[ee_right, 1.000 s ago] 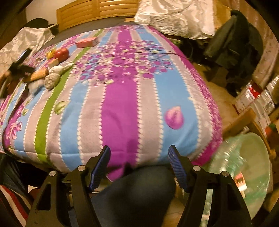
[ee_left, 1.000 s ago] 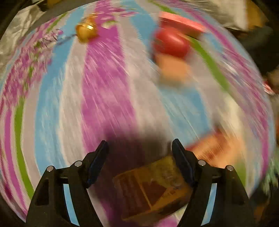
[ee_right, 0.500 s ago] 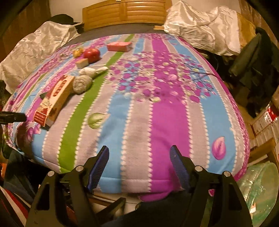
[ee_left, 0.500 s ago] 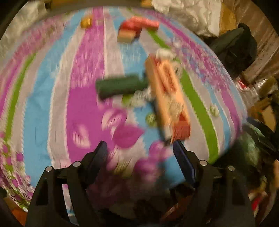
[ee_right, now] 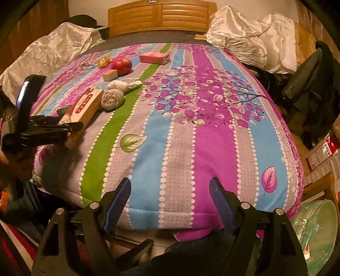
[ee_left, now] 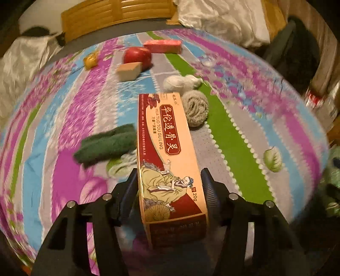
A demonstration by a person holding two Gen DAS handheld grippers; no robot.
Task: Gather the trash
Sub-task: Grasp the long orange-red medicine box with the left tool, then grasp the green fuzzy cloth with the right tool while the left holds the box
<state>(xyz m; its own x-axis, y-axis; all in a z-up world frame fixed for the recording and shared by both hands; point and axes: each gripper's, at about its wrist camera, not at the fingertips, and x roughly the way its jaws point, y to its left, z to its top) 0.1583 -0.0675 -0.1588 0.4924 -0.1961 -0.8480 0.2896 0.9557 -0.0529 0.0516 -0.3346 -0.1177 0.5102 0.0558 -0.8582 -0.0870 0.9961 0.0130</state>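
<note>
**Long ointment carton between the left fingers; right tongs spread over the bed's foot**

Left gripper point(ee_left: 170, 186) set astride the near end of one long ointment carton point(ee_left: 167, 161), red and cream, printed "HUA TUO TOU GU LING" and "20g". Left finger pressed to the carton's side; right finger point(ee_left: 209, 193) just beside the opposite edge, contact there hard to judge, so cannot tell whether truly clenched on it or only straddling. Carton lying flat along the striped floral quilt point(ee_left: 244, 135), pointing away toward the headboard point(ee_left: 119, 17).

Also counted on the quilt, left wrist view:
- One dark green scouring pad point(ee_left: 106, 146), touching the carton's left side.
- One grey yarn-like ball point(ee_left: 195, 108), touching the carton's far right corner.
- One white crumpled wad point(ee_left: 182, 81), just beyond the grey ball.
- One tan block point(ee_left: 129, 71), touching one red apple point(ee_left: 137, 56) behind it.
- One pink box point(ee_left: 162, 45), just behind the apple.
- One small yellow wrapped item point(ee_left: 91, 60), apart to the left.

Right gripper point(ee_right: 170, 197) released, fingers spread wide with nothing between, hovering over the quilt's near edge. Same carton point(ee_right: 85, 106) seen at the far left of that view, with the left gripper point(ee_right: 70, 127) at its near end. Two crumpled white satin bundles at the head of the bed, one on the left point(ee_right: 53, 55), one on the right point(ee_right: 248, 40). One green translucent basin point(ee_right: 314, 231) on the floor at lower right, beside the bed.
</note>
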